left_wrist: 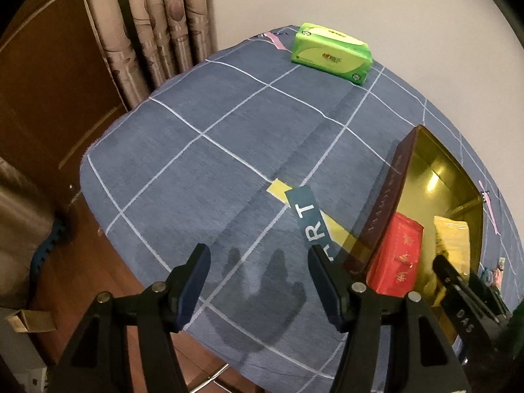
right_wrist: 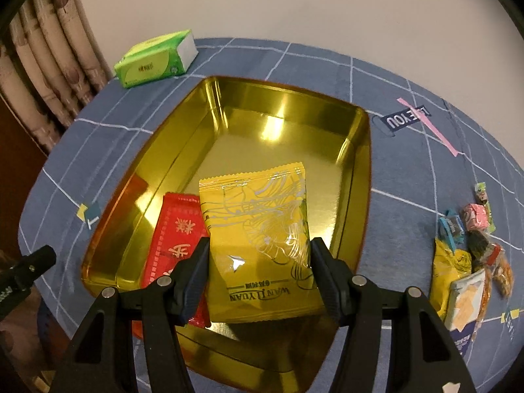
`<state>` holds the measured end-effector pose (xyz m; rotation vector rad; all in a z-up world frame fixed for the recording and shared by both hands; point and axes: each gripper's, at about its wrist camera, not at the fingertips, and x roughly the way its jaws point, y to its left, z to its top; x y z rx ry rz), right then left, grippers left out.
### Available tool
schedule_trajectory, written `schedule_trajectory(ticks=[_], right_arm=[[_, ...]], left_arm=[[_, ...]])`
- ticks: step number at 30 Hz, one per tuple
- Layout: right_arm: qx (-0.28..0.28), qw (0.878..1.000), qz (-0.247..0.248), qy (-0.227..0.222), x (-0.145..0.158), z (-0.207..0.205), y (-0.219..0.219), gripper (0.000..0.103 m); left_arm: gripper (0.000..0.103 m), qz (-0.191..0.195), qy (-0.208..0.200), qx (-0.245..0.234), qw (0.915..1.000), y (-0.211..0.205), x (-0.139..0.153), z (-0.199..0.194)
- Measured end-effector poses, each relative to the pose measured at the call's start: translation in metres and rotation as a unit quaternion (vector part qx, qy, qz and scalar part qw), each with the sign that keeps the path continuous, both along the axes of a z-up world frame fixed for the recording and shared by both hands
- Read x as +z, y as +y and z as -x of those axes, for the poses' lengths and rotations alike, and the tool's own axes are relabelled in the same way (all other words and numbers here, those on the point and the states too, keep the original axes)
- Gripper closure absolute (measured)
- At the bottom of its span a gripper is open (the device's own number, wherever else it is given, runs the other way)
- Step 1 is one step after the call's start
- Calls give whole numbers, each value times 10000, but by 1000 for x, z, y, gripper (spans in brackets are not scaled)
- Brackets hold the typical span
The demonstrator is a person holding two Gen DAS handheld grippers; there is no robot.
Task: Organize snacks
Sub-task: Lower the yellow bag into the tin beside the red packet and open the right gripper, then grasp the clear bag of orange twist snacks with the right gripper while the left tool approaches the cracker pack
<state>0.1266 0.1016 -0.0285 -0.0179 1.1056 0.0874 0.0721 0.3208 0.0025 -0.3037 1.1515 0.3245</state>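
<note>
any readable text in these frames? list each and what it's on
"WAN LI YUAN": yellow snack packet, printed upside down.
"LOVE YOU": tablecloth patch, partly crossed by a pink stripe.
"ART": tablecloth label in the left wrist view, start hidden.
Red packet characters, tissue pack print: unreadable.

One gold tin (right_wrist: 183, 150) is seen on the worktop (right_wrist: 409, 177). Two snack packets are counted inside it: one yellow packet (right_wrist: 258, 239) and one red packet (right_wrist: 173, 242). One green tissue pack (right_wrist: 154, 60) is seen by the far edge. One loose heap of snacks (right_wrist: 468, 262) is seen to the right of the tin; its pieces overlap and cannot be counted exactly. Two hand-held grippers are counted, the left hand-held gripper (left_wrist: 258, 281) and the right hand-held gripper (right_wrist: 258, 278).
</note>
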Motion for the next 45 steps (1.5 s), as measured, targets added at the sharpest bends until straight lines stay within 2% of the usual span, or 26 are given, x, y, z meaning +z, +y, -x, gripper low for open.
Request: schedule_trajectory(ticks=[8,17,23,25,28,36,40,45], right_arm=[[81,9999,9,149,-9,1,4,46],[352,9992,136,-122,8,11,4,37],[674,9955,-456,-479,43,29,-15,33],[746,9938,-624,-533,52,34,-34,33],[699,9941,-603,-577,58,38,-72,32],[134,9972,-384,-624,58,47,-215,32],[19,9985,211,-503,44,52,-280,32],[207,9994,248,-119,20,55,-338,32]], left_arm=[[40,93,39,-36,9999,-3,-3,-1],[40,19,50,-113,9999,-7,-4,-2],[40,-139,-51,-138,9998,-9,1,0],[40,-198,-45,-190,9996,-13,2,0],[40,-255,-55,-282,9993,-19,3,0],[40,-495,-175,-554,9971,-39,8,0],[40,-630,-149,-657,9957,-52,7,2],[40,-800,-117,-850,9931,-76,15,10]])
